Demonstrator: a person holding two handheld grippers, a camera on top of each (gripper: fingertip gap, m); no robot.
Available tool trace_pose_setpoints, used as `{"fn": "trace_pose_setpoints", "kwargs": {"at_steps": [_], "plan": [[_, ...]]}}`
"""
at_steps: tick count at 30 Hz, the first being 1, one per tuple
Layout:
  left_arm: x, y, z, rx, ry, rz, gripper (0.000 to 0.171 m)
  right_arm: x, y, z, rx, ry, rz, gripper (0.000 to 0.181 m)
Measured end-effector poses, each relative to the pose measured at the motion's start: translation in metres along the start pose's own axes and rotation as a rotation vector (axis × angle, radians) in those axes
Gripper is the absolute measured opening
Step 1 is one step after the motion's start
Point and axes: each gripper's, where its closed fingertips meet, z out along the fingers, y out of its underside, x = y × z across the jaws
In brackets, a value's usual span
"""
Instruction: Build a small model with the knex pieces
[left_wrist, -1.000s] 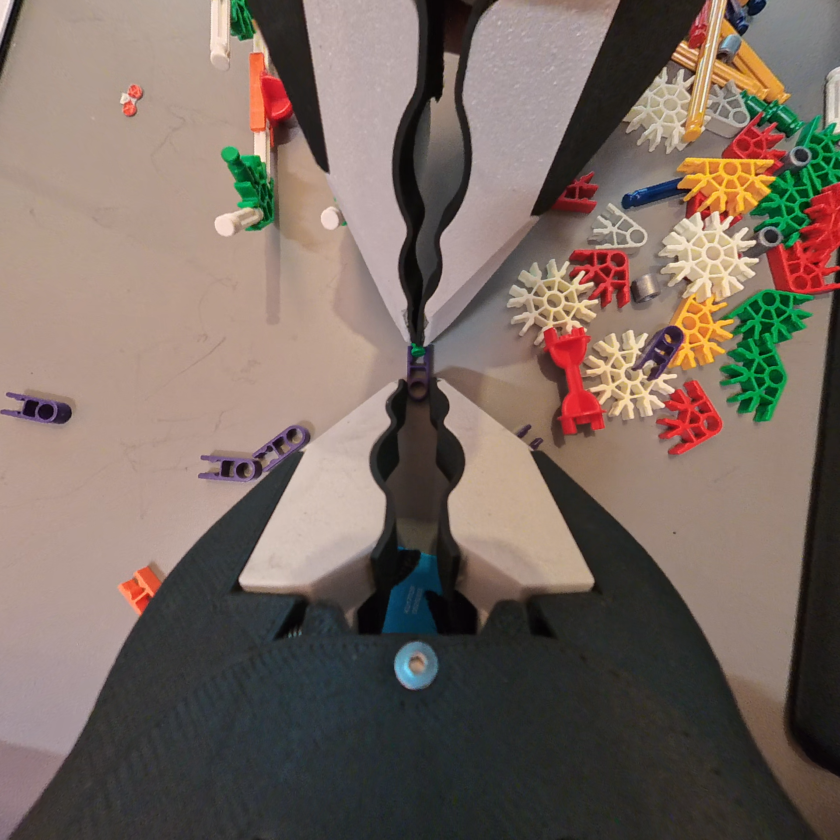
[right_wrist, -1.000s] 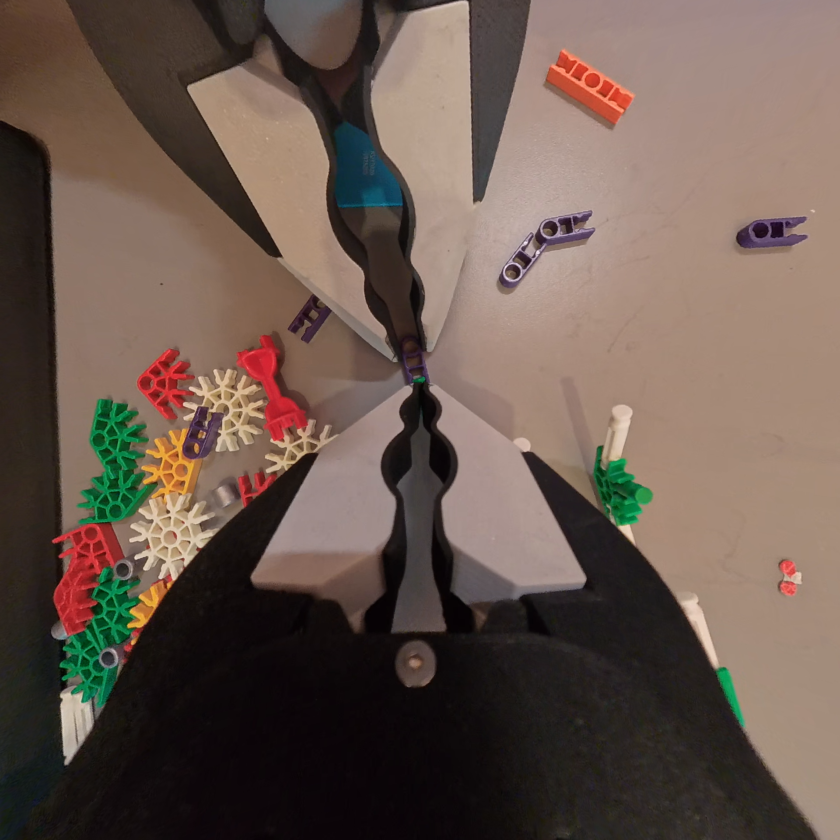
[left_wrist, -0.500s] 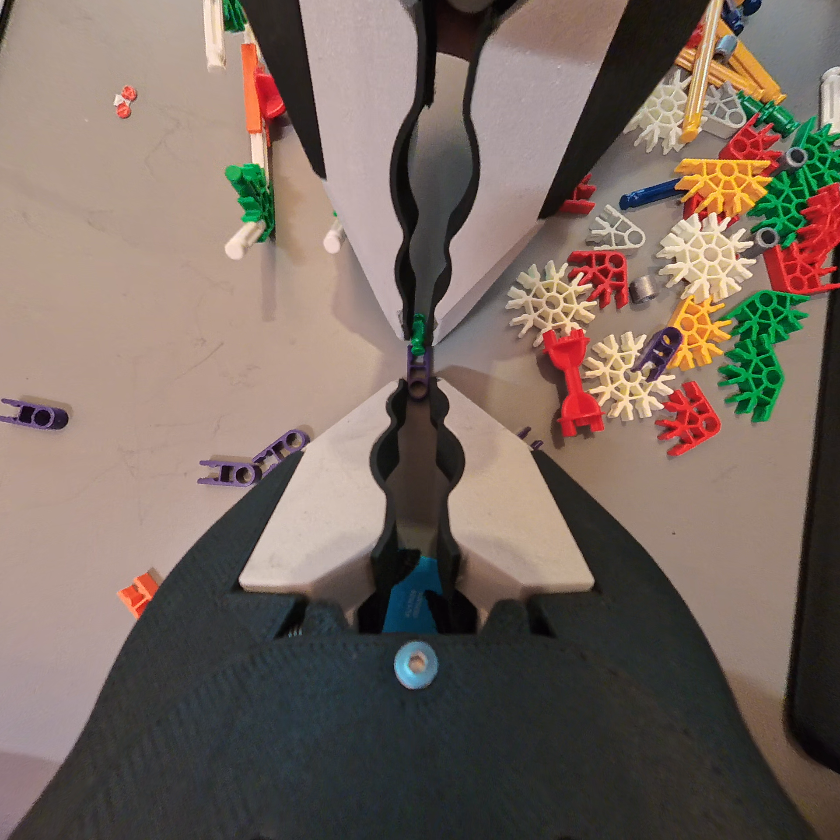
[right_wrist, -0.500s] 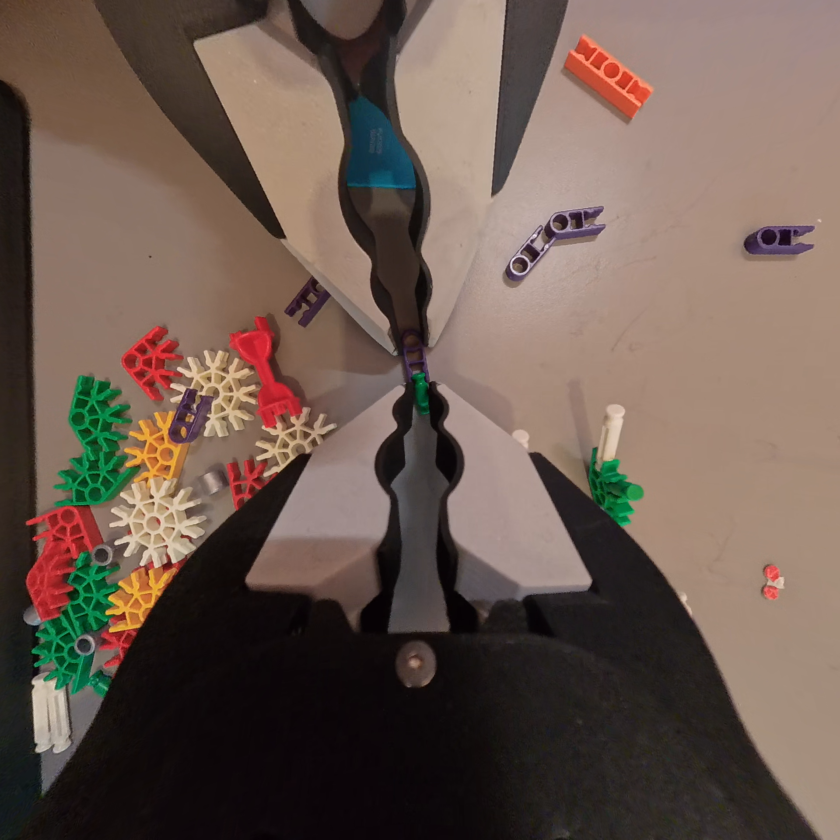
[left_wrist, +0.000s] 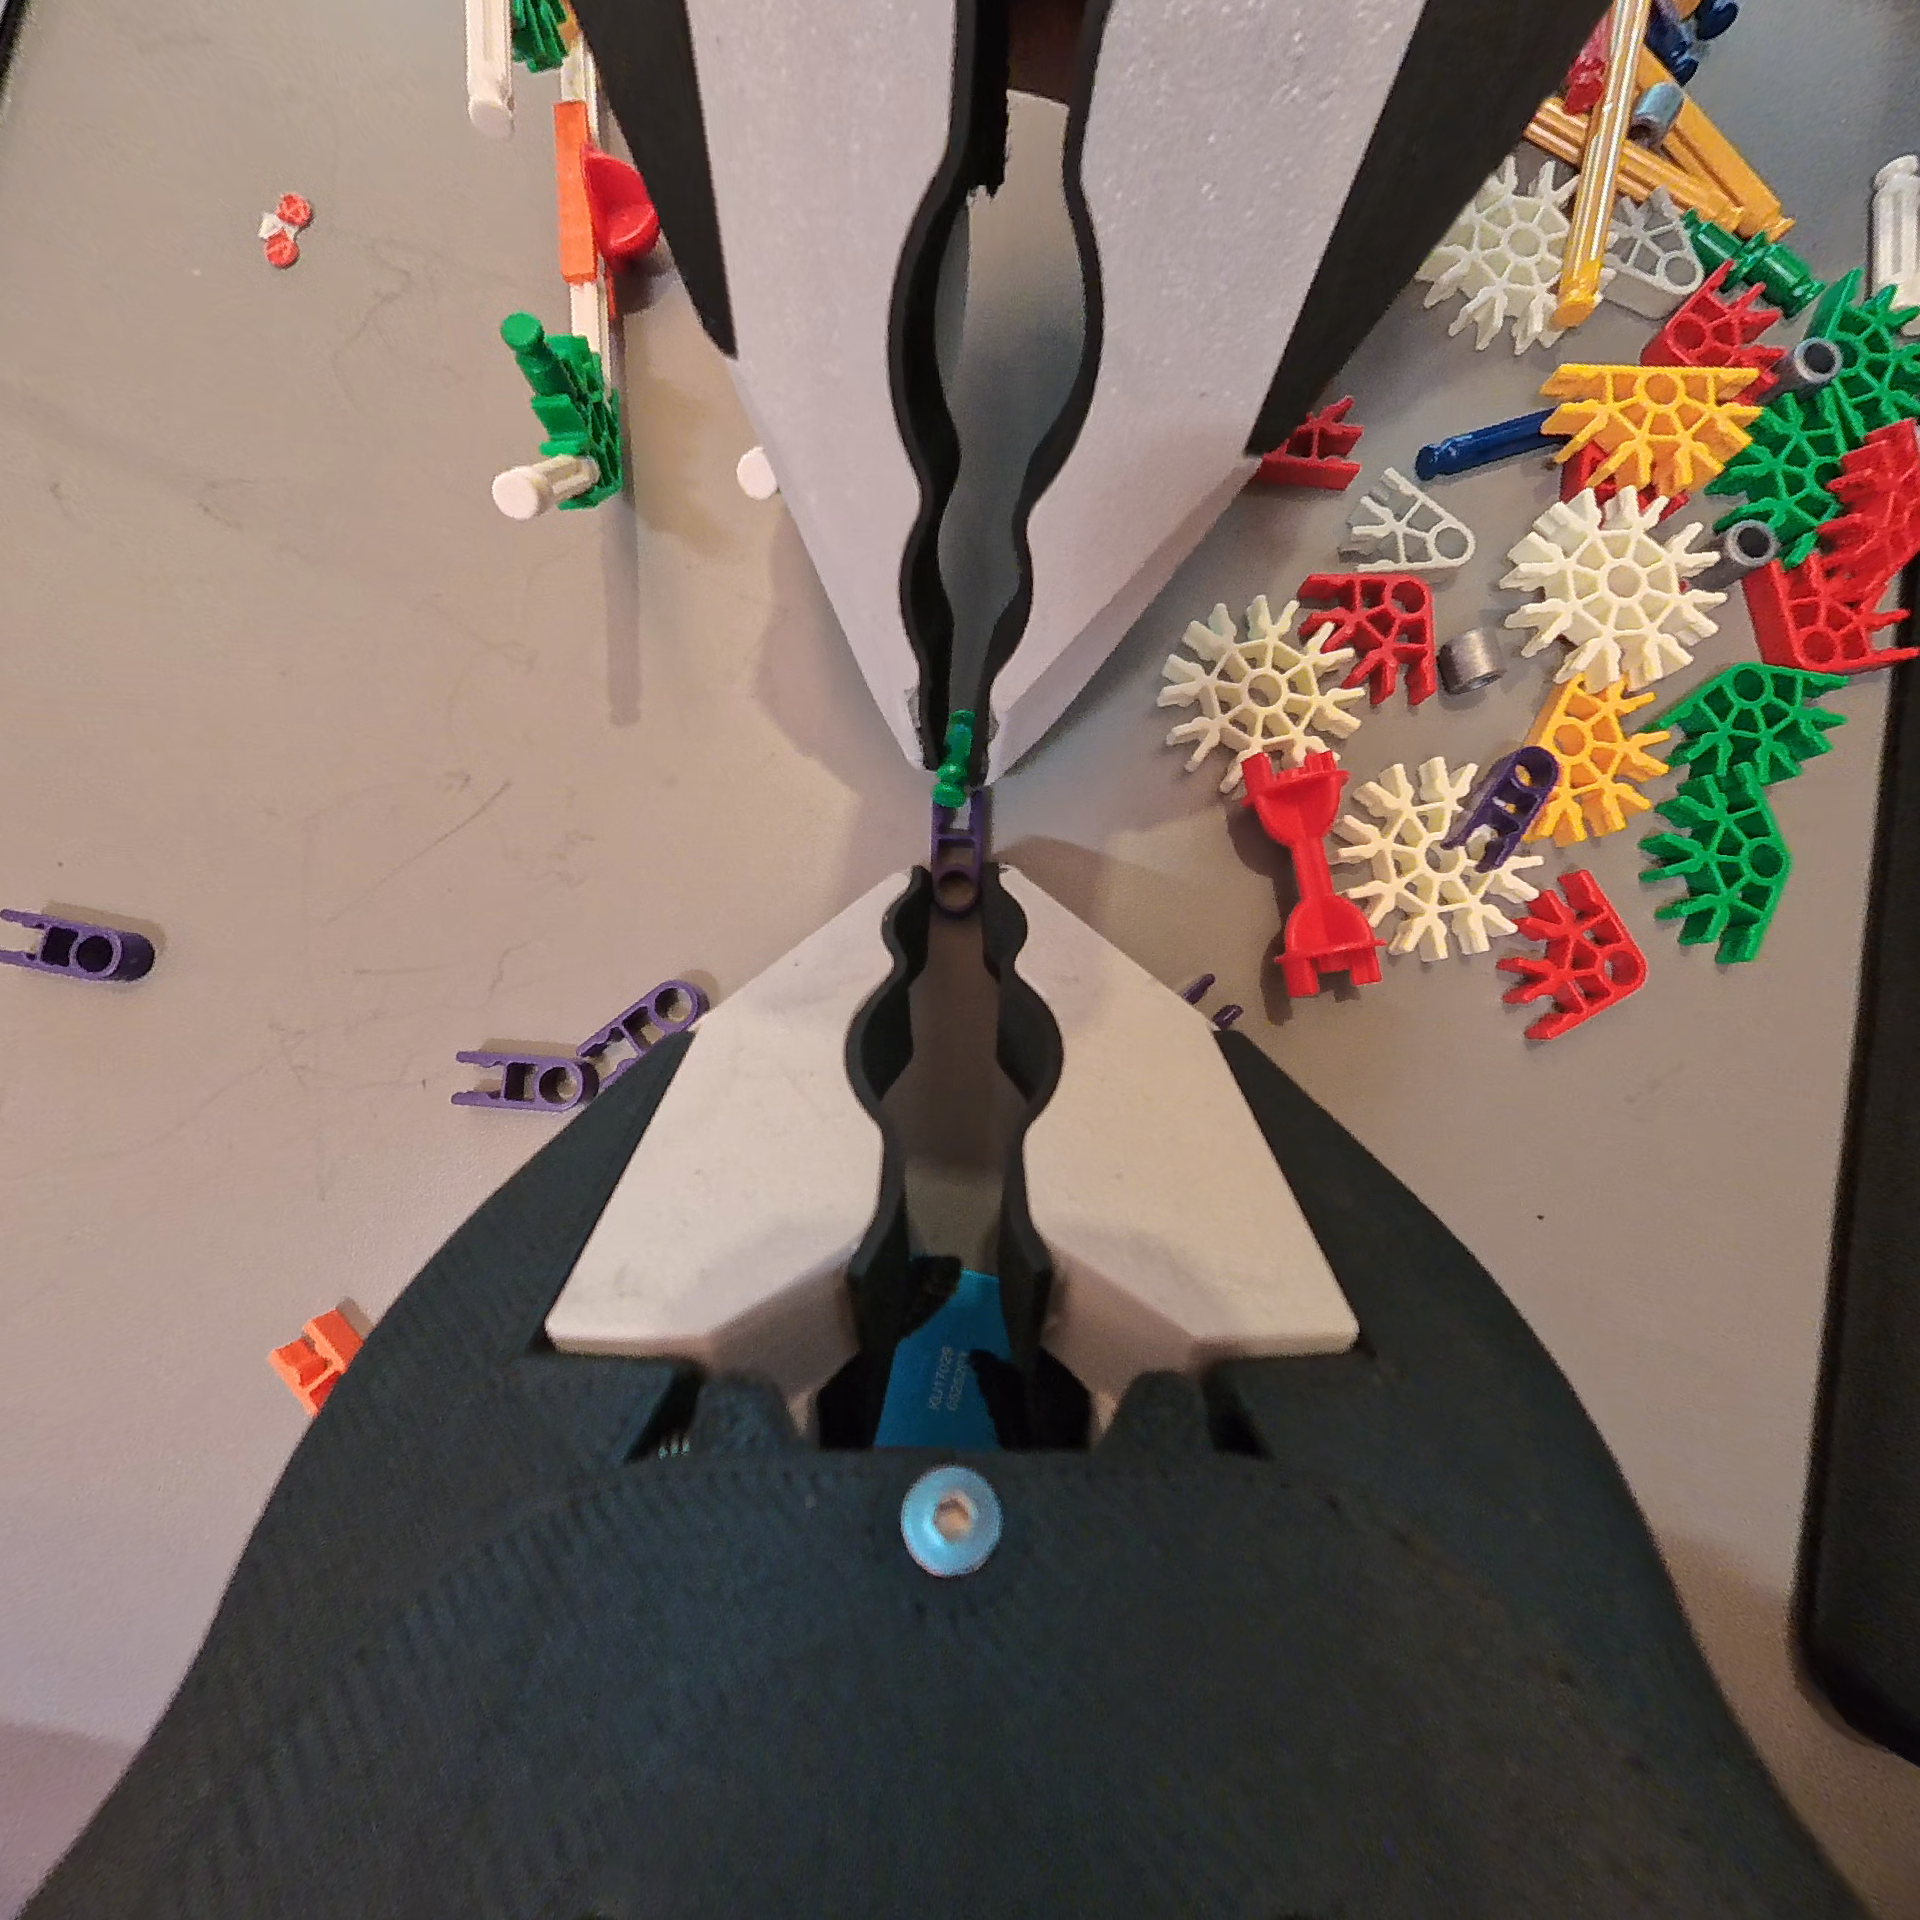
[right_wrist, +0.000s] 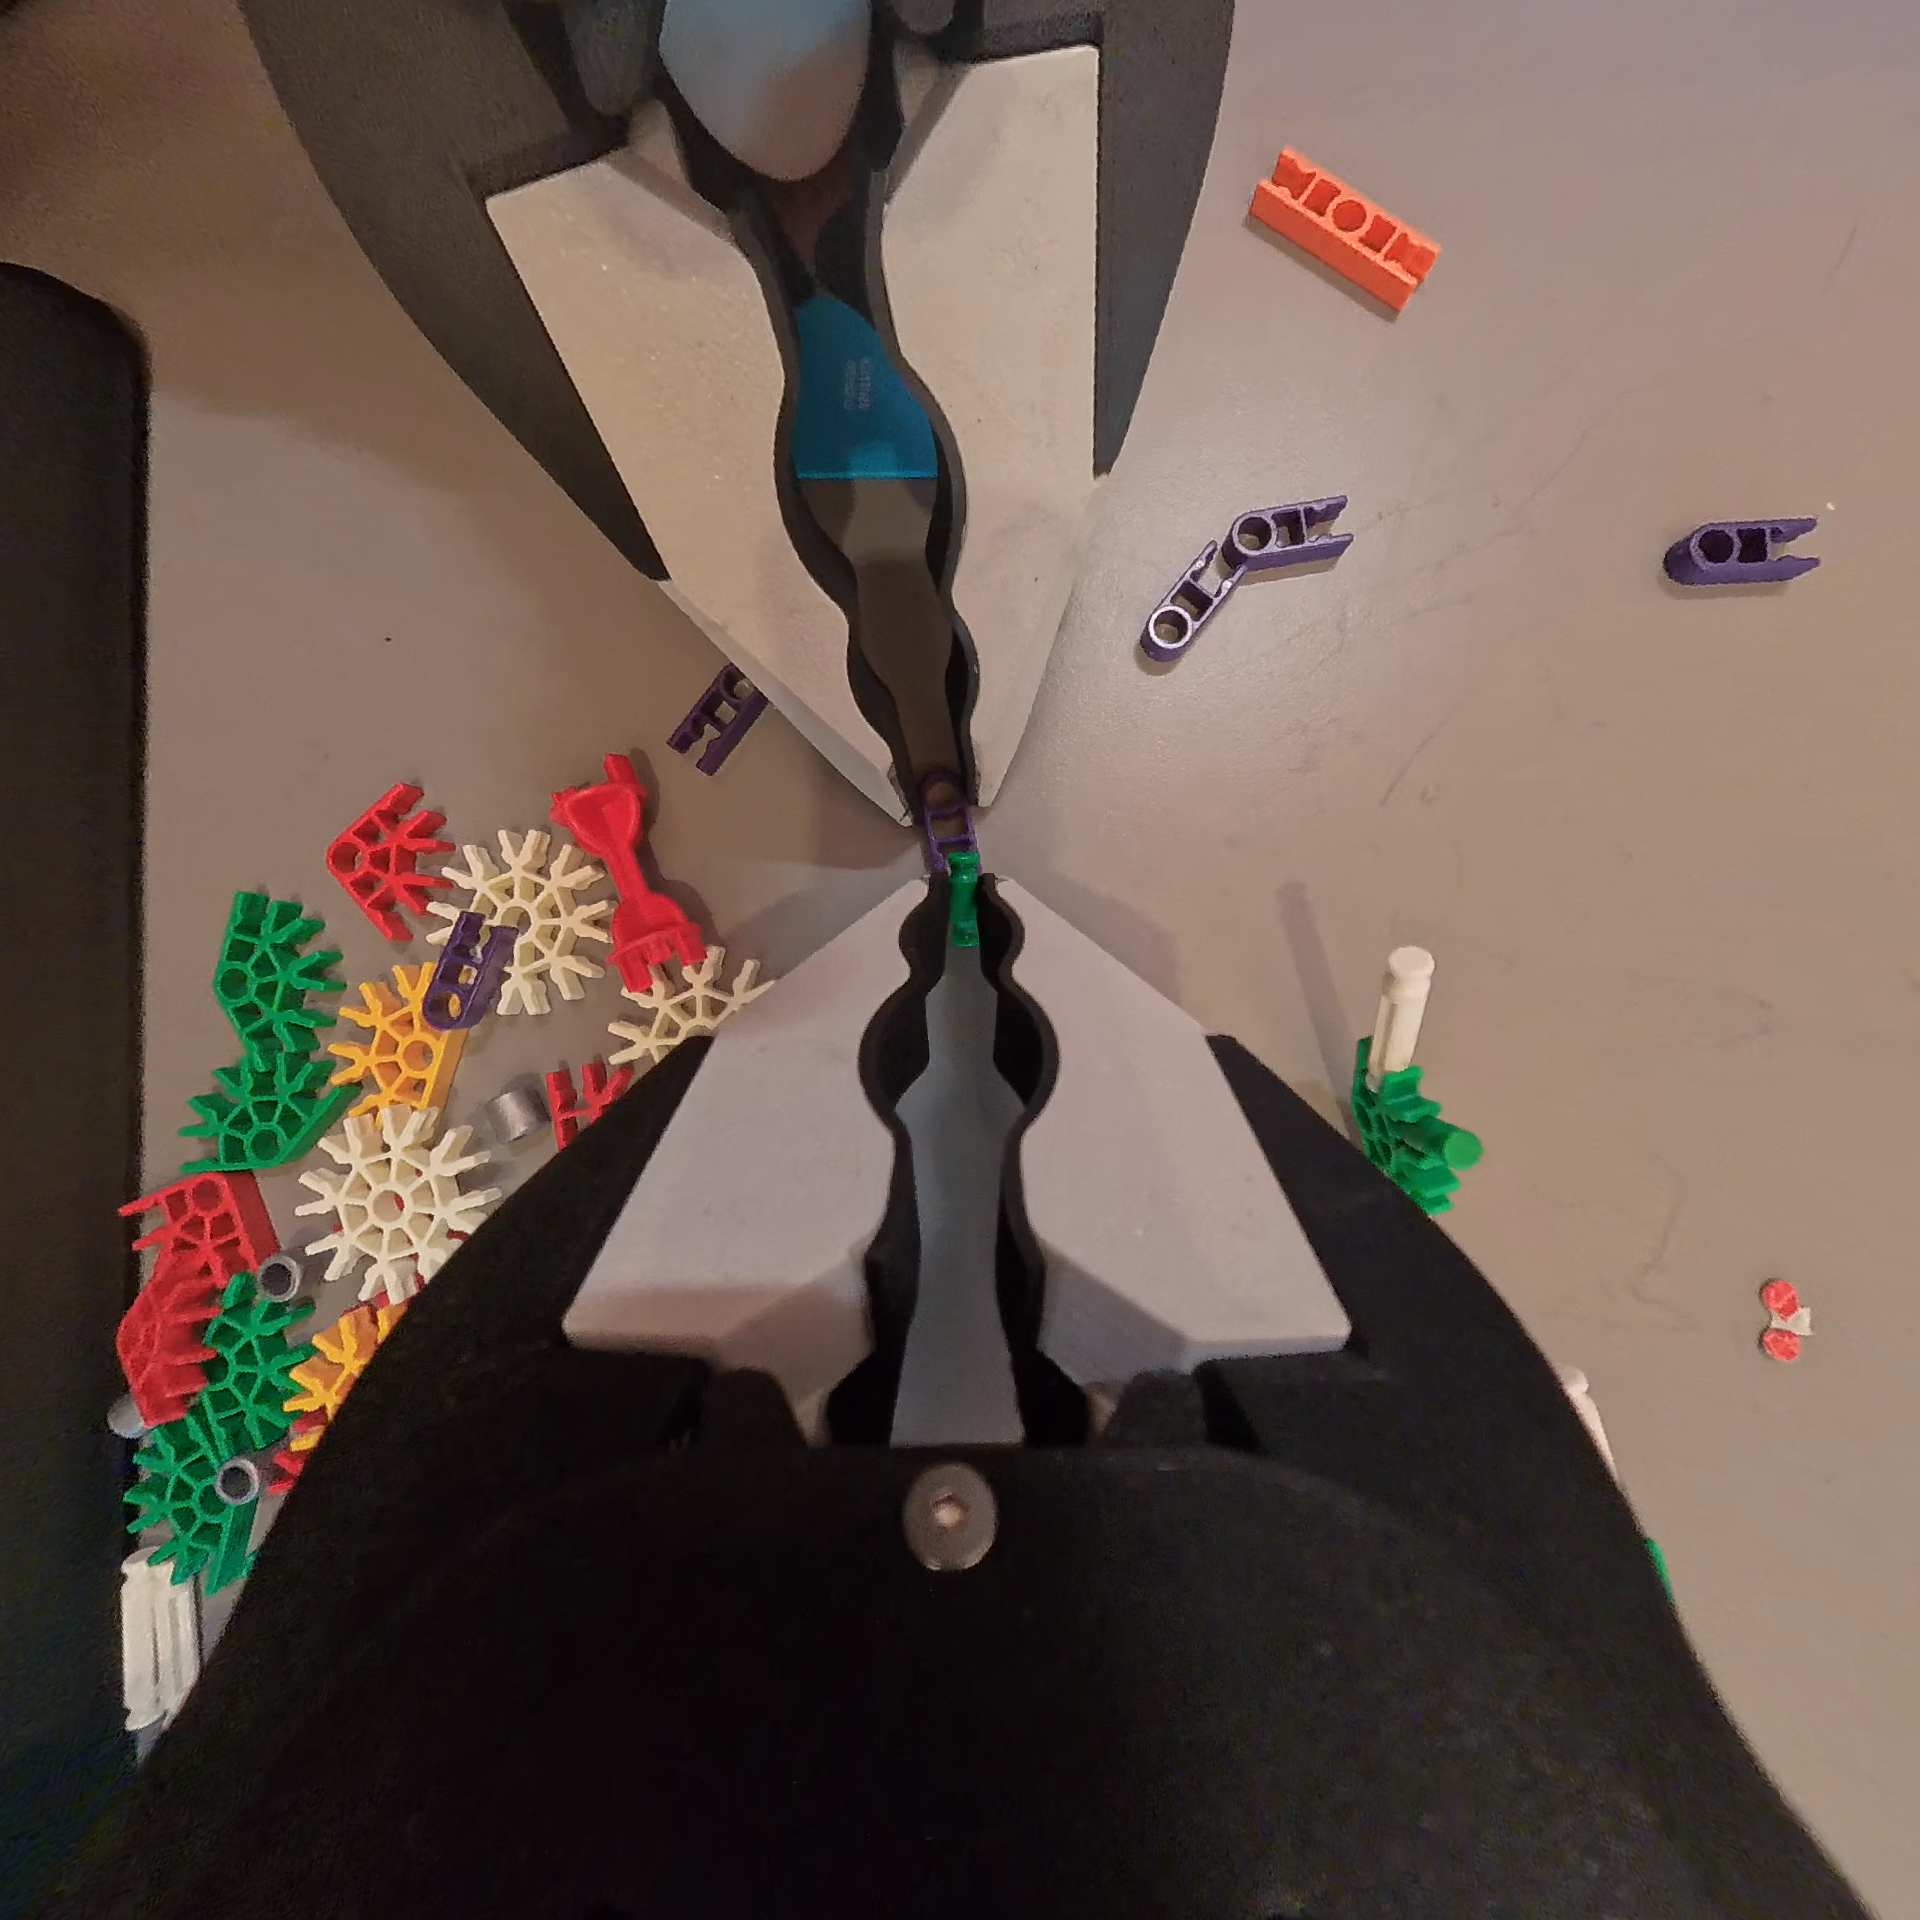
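My left gripper (left_wrist: 956, 896) is shut on a small purple clip connector (left_wrist: 958, 842), held above the grey table (left_wrist: 312, 727). A short green rod (left_wrist: 955, 761) sits in the connector's far clip end, a little tilted. My right gripper (right_wrist: 961, 891) faces the left one tip to tip. Its fingers stand a little apart on either side of the green rod (right_wrist: 964, 900), with a gap on both sides. In the right wrist view the left gripper (right_wrist: 940, 805) grips the purple connector (right_wrist: 945, 821). In the left wrist view the right gripper (left_wrist: 958, 750) comes in from the top.
A pile of white, red, green and yellow connectors (left_wrist: 1610, 665) lies right of the grippers, next to a black edge (left_wrist: 1870, 1143). Loose purple connectors (left_wrist: 577, 1060) and an orange piece (left_wrist: 317, 1356) lie to the left. A green connector on a white rod (left_wrist: 566, 426) lies at the far left. Less than 4 cm separates the two grippers' tips.
The right gripper's fingers have spread apart and more of the green rod shows. The rod stays in the purple connector. The left gripper has kept its hold.
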Motion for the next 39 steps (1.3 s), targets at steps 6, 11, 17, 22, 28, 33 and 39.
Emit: {"fn": "trace_pose_setpoints", "kwargs": {"at_steps": [6,11,17,22,28,33,39], "plan": [[0.0000,0.0000,0.0001,0.002,0.003,-0.001,0.007,0.0001,0.0012,0.0025,-0.007,-0.002,0.003,0.003],[-0.0001,0.0000,-0.0001,0.004,0.006,-0.003,0.007,0.0003,0.0014,0.0036,-0.007,-0.005,0.003,0.003],[0.0000,-0.0001,0.0000,0.011,0.008,-0.009,0.007,-0.0007,0.0001,0.0044,-0.006,-0.012,0.000,0.003],[-0.0001,0.0000,0.0000,0.012,0.009,-0.009,0.008,-0.0011,0.0014,0.0055,-0.021,-0.015,-0.009,0.003],[0.0001,-0.0002,0.0000,0.008,0.014,-0.004,0.008,-0.0016,0.0020,0.0056,-0.065,-0.004,-0.050,0.003],[0.0002,-0.0004,0.0002,0.005,0.015,0.001,0.007,-0.0041,0.0010,0.0042,-0.092,-0.002,-0.083,0.003],[0.0002,-0.0006,0.0004,0.004,0.016,0.004,0.008,-0.0018,0.0027,0.0055,-0.105,0.015,-0.080,0.003]]}}
